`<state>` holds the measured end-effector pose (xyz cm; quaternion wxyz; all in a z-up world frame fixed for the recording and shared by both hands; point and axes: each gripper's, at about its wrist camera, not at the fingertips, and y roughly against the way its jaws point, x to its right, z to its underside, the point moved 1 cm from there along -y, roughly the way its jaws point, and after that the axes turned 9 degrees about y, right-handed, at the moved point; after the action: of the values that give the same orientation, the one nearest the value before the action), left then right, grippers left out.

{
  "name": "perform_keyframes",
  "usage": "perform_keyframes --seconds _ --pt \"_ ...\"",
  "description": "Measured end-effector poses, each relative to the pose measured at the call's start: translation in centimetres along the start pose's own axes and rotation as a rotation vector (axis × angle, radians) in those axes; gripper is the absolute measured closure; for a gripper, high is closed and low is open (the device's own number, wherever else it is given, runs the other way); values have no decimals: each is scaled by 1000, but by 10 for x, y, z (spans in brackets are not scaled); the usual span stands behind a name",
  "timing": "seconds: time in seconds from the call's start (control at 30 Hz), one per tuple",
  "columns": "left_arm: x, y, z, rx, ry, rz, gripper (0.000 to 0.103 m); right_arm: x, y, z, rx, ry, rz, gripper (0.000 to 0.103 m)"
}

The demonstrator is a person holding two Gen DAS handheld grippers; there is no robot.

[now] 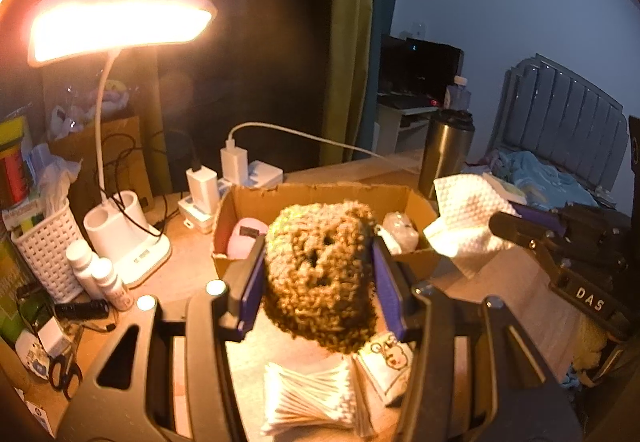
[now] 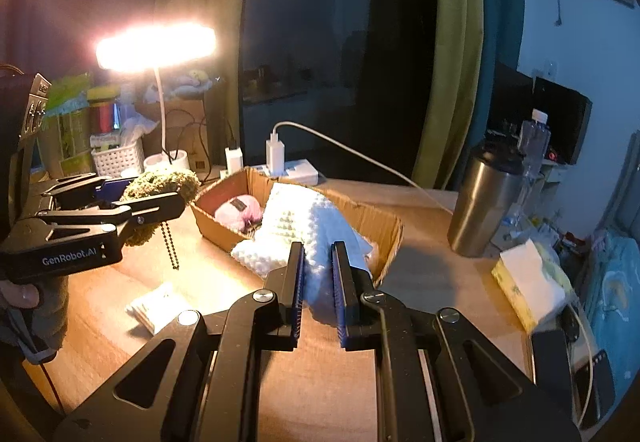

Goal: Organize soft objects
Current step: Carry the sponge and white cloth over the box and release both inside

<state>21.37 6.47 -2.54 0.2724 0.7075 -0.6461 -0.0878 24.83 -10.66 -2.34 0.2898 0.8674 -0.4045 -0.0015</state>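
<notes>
In the left wrist view, the left gripper (image 1: 318,274) is seen clamped on a fuzzy brown plush toy (image 1: 322,274), which is pinched between the two blue pads and hangs clear of the desk (image 1: 192,246). Just ahead of the jaws a cardboard box (image 1: 320,194) stands open, with a pink soft thing (image 1: 246,238) at its left end and a clear wrapped bundle (image 1: 398,228) to the right. Below the jaws a pack of cotton swabs (image 1: 308,398) lies on the desk. To the right, the right gripper (image 1: 504,226) is seen holding a white bumpy cloth (image 1: 468,218) beside the box's right end. The toy is best carried forward over the near wall and let go only once it is above the free middle of the box. In the right wrist view, the right gripper (image 2: 318,282) is seen shut tight on the white bumpy cloth (image 2: 304,226), whose loose part drapes ahead over the near rim of the cardboard box (image 2: 384,218). To the left, the left gripper (image 2: 160,198) is shown with the plush toy (image 2: 160,182) and its dangling bead chain (image 2: 170,242) short of the box. The cloth should be lifted over the rim before release, and the two grippers kept apart above the box so that neither load is knocked.
</notes>
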Motion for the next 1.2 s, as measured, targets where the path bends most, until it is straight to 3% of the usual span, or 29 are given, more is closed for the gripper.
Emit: perform_keyframes --seconds 0.7,1.2 --pt "11 -46 -27 57 -65 -72 53 19 -21 -37 100 18 -27 88" --pt "3 -99 -22 -4 -53 -104 53 29 -55 -42 104 1 -70 88"
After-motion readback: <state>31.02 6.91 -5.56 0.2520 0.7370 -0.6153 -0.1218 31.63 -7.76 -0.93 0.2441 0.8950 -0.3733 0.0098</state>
